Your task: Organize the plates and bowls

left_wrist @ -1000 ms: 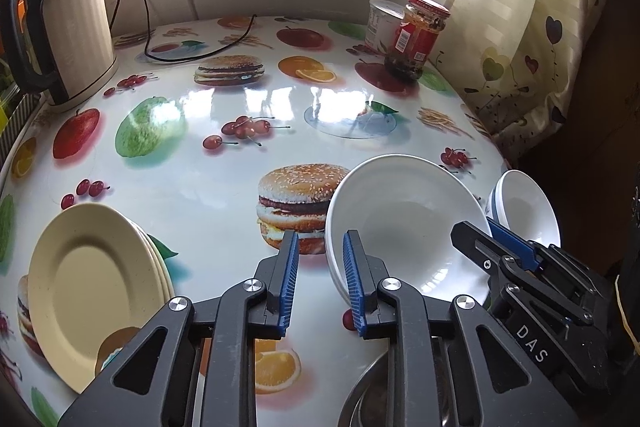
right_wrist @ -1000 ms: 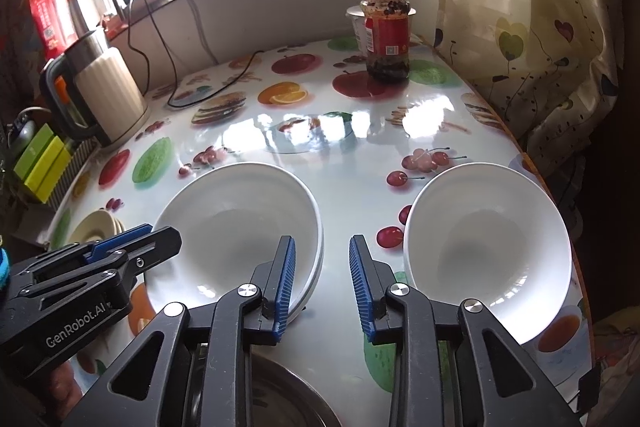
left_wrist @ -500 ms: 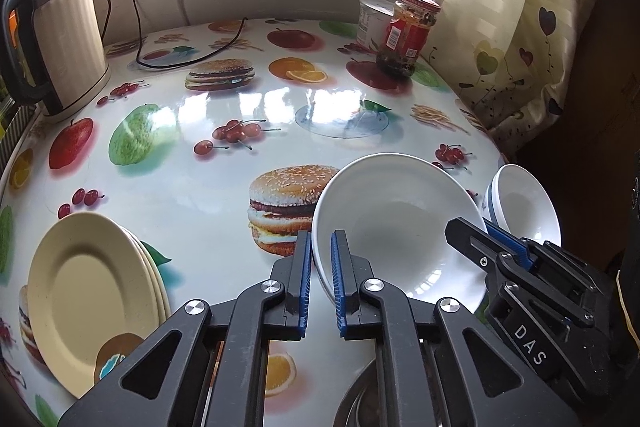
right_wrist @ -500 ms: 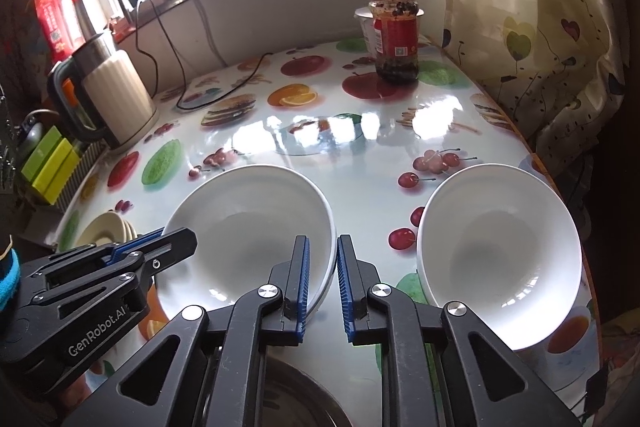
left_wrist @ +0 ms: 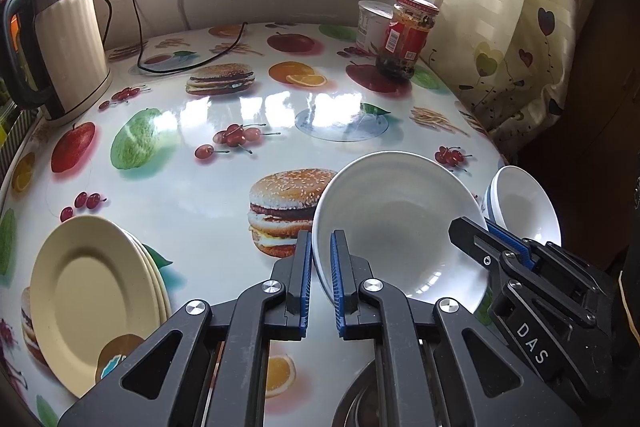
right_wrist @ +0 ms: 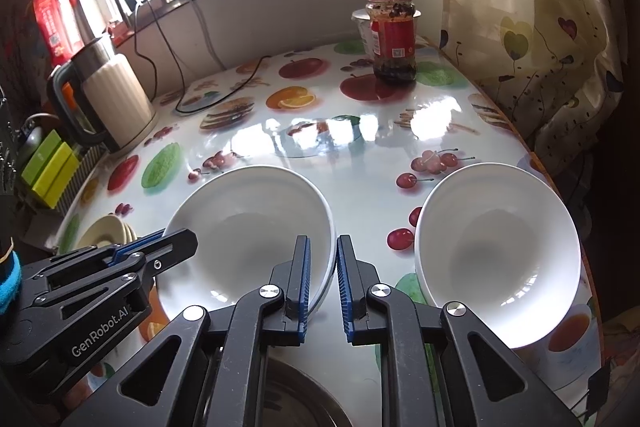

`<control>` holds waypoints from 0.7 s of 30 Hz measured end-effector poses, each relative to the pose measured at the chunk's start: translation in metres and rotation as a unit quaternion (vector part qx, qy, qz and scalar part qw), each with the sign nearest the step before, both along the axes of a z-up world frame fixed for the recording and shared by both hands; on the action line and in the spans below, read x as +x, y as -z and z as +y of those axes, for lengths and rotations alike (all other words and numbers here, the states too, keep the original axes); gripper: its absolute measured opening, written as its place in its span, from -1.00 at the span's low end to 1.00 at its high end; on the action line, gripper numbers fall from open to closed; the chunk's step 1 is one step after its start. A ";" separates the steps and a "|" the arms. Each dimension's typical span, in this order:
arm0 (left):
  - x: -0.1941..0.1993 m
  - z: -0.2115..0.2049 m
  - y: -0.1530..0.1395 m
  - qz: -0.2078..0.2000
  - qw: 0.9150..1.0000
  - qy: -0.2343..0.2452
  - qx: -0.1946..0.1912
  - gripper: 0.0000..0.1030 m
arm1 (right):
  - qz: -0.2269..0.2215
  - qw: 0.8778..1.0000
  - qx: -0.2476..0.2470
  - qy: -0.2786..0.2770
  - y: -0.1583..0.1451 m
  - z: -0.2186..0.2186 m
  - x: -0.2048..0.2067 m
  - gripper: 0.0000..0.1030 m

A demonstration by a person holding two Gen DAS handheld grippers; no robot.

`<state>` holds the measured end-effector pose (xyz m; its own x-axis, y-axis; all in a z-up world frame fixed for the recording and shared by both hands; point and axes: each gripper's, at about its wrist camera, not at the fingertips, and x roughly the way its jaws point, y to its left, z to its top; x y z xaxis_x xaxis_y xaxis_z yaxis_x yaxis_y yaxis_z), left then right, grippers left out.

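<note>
A: What are your two grippers doing right now?

B: Both are clamped on the same white bowl [left_wrist: 394, 223]. Your left gripper [left_wrist: 320, 259] pinches the bowl's left rim between its blue pads, one finger inside and one outside. Your right gripper [right_wrist: 323, 259] pinches the right rim the same way.

A: Where does that bowl sit?

B: On the table [left_wrist: 224, 187], close to its near edge, toward the right side. It looks like two bowls nested, since a second rim shows just under the first in the right wrist view. A burger print on the tablecloth lies just to its left.

A: And the other dishes?

B: A second white bowl [right_wrist: 498, 259] sits just beside it at the table's right edge, apart from your grippers. A stack of cream plates [left_wrist: 94, 299] rests by the near left edge. A metal dish [right_wrist: 300, 399] shows at the near edge, under your grippers.

A: Anything at the back?

B: A kettle [left_wrist: 64, 47] at the far left corner, and a red-lidded jar [left_wrist: 406, 39] with a white tub [left_wrist: 370, 23] behind it at the far right, by the curtain [left_wrist: 516, 27].
</note>
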<state>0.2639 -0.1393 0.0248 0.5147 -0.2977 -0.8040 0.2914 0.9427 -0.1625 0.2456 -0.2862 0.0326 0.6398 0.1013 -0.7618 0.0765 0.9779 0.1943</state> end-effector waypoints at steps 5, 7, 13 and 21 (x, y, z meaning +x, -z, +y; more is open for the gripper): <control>-0.004 0.001 -0.006 -0.004 1.000 0.000 -0.009 -0.81 | -0.009 1.000 -0.001 0.005 -0.006 -0.001 -0.003 -0.81; -0.006 0.002 -0.008 -0.005 1.000 0.000 -0.010 -0.81 | -0.012 1.000 0.002 0.005 -0.010 -0.003 -0.005 -0.81; -0.015 0.005 -0.020 -0.015 1.000 0.001 -0.015 -0.81 | -0.024 1.000 0.000 0.007 -0.020 0.000 -0.012 -0.81; -0.032 0.010 -0.036 -0.030 0.999 0.006 -0.025 -0.81 | -0.039 0.999 0.000 0.010 -0.035 0.003 -0.029 -0.81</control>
<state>0.2324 -0.1288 0.0606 0.5584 -0.3425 -0.7556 0.3132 0.9304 -0.1903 0.2165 -0.2832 0.0673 0.6985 0.0879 -0.7101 0.0813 0.9763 0.2008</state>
